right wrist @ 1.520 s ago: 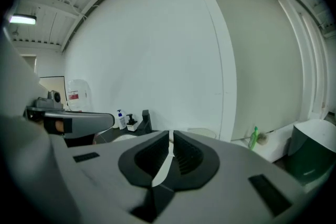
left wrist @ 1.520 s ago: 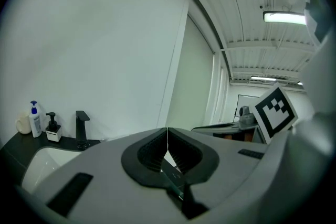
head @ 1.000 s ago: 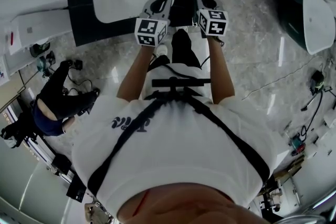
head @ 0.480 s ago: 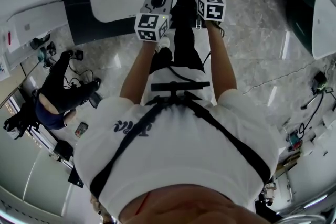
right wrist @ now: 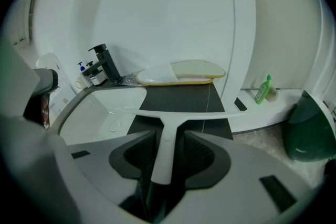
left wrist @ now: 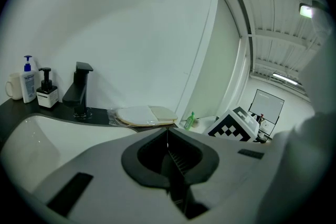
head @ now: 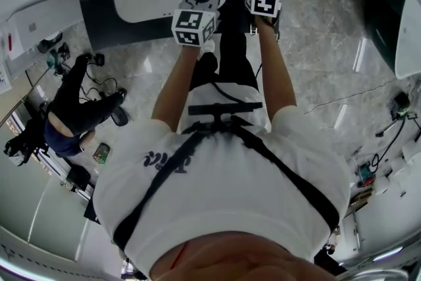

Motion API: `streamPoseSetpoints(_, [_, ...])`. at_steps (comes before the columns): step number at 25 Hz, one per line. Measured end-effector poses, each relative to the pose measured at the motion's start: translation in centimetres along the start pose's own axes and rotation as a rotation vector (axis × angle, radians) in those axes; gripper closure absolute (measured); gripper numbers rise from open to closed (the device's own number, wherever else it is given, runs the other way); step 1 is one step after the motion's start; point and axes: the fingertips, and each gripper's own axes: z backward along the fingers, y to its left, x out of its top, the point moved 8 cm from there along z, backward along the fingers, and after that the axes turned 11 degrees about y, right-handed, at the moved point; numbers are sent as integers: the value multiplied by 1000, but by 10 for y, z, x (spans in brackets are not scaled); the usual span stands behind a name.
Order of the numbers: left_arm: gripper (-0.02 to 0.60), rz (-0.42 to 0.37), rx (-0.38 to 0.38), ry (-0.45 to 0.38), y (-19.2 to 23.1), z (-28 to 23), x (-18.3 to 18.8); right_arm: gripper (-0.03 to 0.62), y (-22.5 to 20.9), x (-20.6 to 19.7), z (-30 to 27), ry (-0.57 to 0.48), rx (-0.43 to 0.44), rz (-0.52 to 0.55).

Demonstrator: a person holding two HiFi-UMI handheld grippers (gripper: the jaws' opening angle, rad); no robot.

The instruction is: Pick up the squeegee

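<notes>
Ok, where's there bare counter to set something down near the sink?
Free: the dark counter strip right of the sink basin, between the squeegee blade and the flat boards against the wall. The basin holds only its drain. Crowded: the back left corner, with faucet, pump bottles and mug.

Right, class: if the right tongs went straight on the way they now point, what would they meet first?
The white squeegee: its handle lies between the right tongs, whose jaws are opening, and its crossbar sits just ahead. Past that, probably the dark counter, though depth is unclear.
</notes>
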Motion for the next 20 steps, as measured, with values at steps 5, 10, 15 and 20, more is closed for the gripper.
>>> streamPoseSetpoints(5, [568, 68, 8, -11, 9, 7, -4, 494, 6, 4, -1, -35, -45, 9])
streamPoseSetpoints(10, [568, 70, 17, -11, 13, 18, -5, 503, 15, 12, 9, -95, -58, 1])
streamPoseSetpoints(15, [568, 47, 18, -31, 9, 42, 0, 503, 13, 2, 32, -88, -104, -20])
streamPoseSetpoints(20, [568, 65, 19, -75, 10, 74, 8, 503, 38, 10, 82, -198, -72, -41])
